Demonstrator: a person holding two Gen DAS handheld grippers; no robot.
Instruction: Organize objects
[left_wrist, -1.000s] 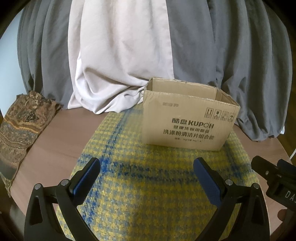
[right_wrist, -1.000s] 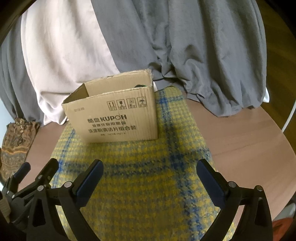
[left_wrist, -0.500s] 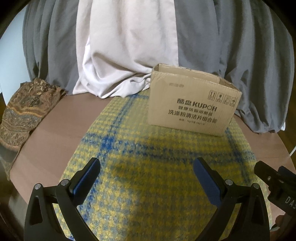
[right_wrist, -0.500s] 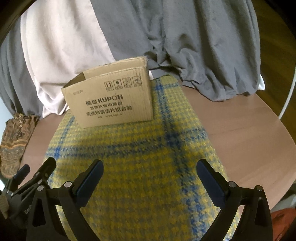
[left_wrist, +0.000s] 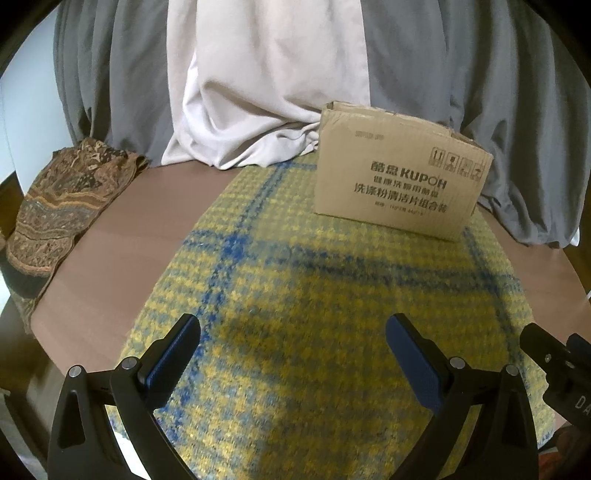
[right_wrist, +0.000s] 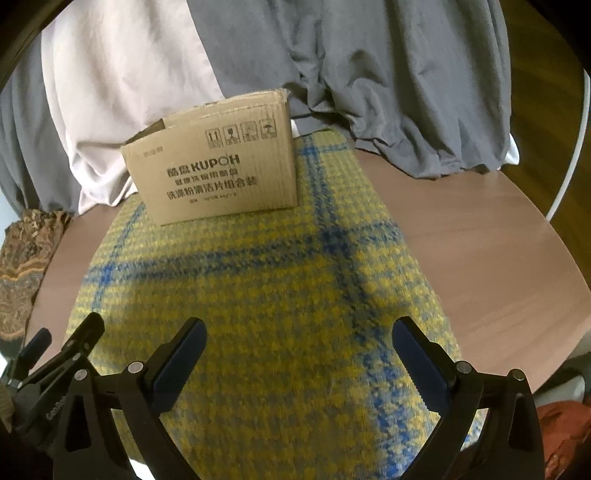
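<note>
An open cardboard box (left_wrist: 399, 184) (right_wrist: 218, 173) with black print stands at the far end of a yellow and blue plaid cloth (left_wrist: 314, 295) (right_wrist: 258, 295) spread on a round brown table (left_wrist: 110, 251) (right_wrist: 461, 240). My left gripper (left_wrist: 293, 347) hovers open over the near part of the cloth, with nothing between its blue pads. My right gripper (right_wrist: 299, 349) is open and empty too, beside the left one, well short of the box. The box's inside is hidden.
A folded brown patterned fabric (left_wrist: 62, 206) (right_wrist: 22, 266) hangs over the table's left edge. Grey and white drapes (left_wrist: 258, 74) (right_wrist: 332, 74) fall behind the box. Something red (right_wrist: 565, 428) lies below the table at the right.
Both grippers have drawn back and risen, so the box looks smaller and farther, and more cloth and table show. The jaws stay open and the box has not moved.
</note>
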